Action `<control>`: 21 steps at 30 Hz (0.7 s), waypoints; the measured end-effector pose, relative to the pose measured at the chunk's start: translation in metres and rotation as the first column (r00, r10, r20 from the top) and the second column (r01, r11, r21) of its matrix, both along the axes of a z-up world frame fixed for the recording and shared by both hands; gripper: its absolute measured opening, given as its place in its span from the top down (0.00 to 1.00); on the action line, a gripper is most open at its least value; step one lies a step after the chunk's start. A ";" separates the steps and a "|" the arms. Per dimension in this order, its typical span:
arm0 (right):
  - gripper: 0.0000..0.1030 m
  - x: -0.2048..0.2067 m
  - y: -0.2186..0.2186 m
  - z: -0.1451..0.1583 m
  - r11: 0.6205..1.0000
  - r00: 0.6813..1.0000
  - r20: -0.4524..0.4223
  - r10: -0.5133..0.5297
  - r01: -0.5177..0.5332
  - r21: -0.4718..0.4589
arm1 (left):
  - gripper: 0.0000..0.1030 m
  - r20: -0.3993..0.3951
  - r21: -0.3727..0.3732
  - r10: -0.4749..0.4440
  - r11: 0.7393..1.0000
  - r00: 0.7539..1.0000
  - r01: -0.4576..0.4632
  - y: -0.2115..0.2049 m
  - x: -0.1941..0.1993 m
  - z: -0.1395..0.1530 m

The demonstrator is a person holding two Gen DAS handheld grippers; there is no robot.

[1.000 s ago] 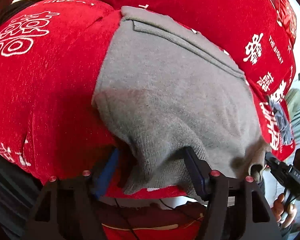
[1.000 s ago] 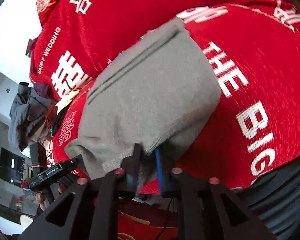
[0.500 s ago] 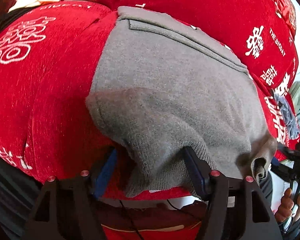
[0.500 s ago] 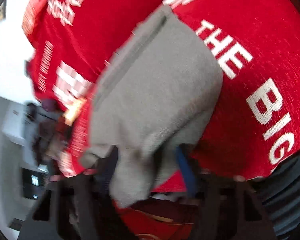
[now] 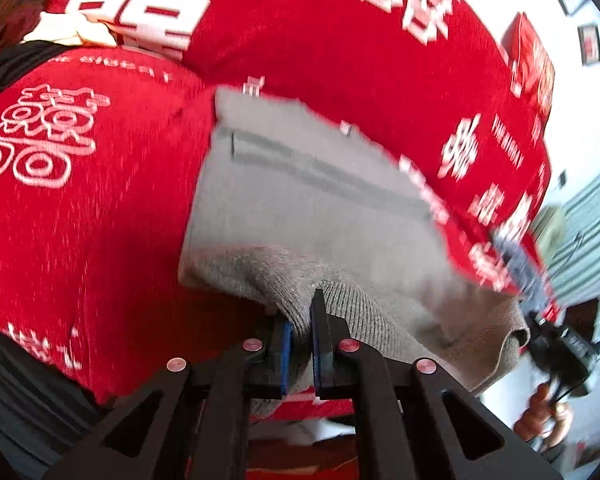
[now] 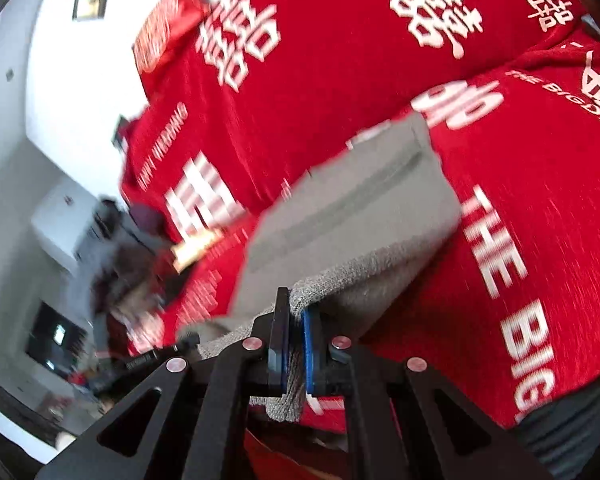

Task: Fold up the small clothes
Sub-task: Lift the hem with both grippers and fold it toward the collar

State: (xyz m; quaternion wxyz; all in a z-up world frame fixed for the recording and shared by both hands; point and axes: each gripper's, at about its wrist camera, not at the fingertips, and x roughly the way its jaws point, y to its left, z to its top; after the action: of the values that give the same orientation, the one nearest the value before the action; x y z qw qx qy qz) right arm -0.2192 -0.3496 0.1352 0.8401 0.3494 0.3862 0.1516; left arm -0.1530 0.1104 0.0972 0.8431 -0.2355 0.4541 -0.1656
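A grey knit garment [image 5: 300, 208] lies on a red sofa cover [image 5: 84, 216] with white characters. It also shows in the right wrist view [image 6: 352, 216]. My left gripper [image 5: 300, 336] is shut on the garment's near ribbed edge. My right gripper [image 6: 296, 344] is shut on the other near corner of the same edge. Both hold the edge lifted a little above the cover. The right gripper [image 5: 560, 344] and the hand holding it show at the right of the left wrist view. The far hem with its dark seam lies flat near the sofa back.
Red back cushions [image 6: 340, 60] with white characters stand behind the garment. A pile of dark clothes [image 6: 116, 248] lies at the sofa's far end. A red box [image 5: 532, 60] rests on top of the sofa back. A white wall [image 6: 40, 80] lies beyond.
My left gripper has shut on the garment's near edge; it was open around it. My right gripper opened half a second ago and is shut on the edge again. Both views have pulled back.
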 end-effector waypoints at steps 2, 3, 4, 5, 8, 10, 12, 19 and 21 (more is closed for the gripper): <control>0.94 0.012 -0.001 0.006 0.999 0.999 0.029 -0.017 0.016 0.030 | 0.92 0.015 -0.040 0.033 0.999 0.999 -0.032 0.006 0.009 0.010; 0.94 0.019 -0.002 0.009 0.999 0.999 0.046 -0.025 0.023 0.046 | 0.92 0.017 -0.055 0.048 0.997 0.999 -0.047 0.004 0.015 0.014; 0.94 0.025 -0.002 0.012 0.998 0.998 0.057 -0.032 0.029 0.053 | 0.92 0.016 -0.067 0.065 0.996 0.998 -0.064 0.004 0.023 0.017; 0.94 0.033 -0.003 0.014 0.998 0.997 0.064 -0.040 0.036 0.055 | 0.92 0.015 -0.074 0.078 0.994 0.997 -0.077 0.007 0.032 0.021; 0.94 0.063 -0.006 0.017 0.996 0.995 0.075 -0.059 0.054 0.067 | 0.92 0.029 -0.056 0.100 0.994 0.995 -0.098 0.007 0.058 0.032; 0.94 0.081 -0.011 0.021 0.995 0.994 0.078 -0.071 0.065 0.074 | 0.92 0.034 -0.048 0.108 0.993 0.994 -0.107 0.006 0.073 0.039; 0.94 0.099 -0.013 0.025 0.995 0.993 0.086 -0.080 0.074 0.065 | 0.92 0.038 -0.049 0.114 0.992 0.993 -0.112 0.003 0.093 0.046; 0.94 0.178 -0.022 0.028 0.995 0.992 0.080 -0.099 0.097 0.026 | 0.92 0.054 -0.022 0.120 0.993 0.991 -0.119 -0.011 0.165 0.063; 0.94 0.202 -0.024 0.021 0.995 0.993 0.062 -0.104 0.104 0.006 | 0.92 0.038 -0.020 0.125 0.992 0.991 -0.125 -0.014 0.188 0.058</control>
State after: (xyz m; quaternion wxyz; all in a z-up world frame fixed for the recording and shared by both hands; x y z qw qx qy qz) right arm -0.0171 -0.3734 0.1560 0.8580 0.3651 0.3410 0.1191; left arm 0.0351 0.0963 0.1553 0.8585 -0.2676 0.4205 -0.1209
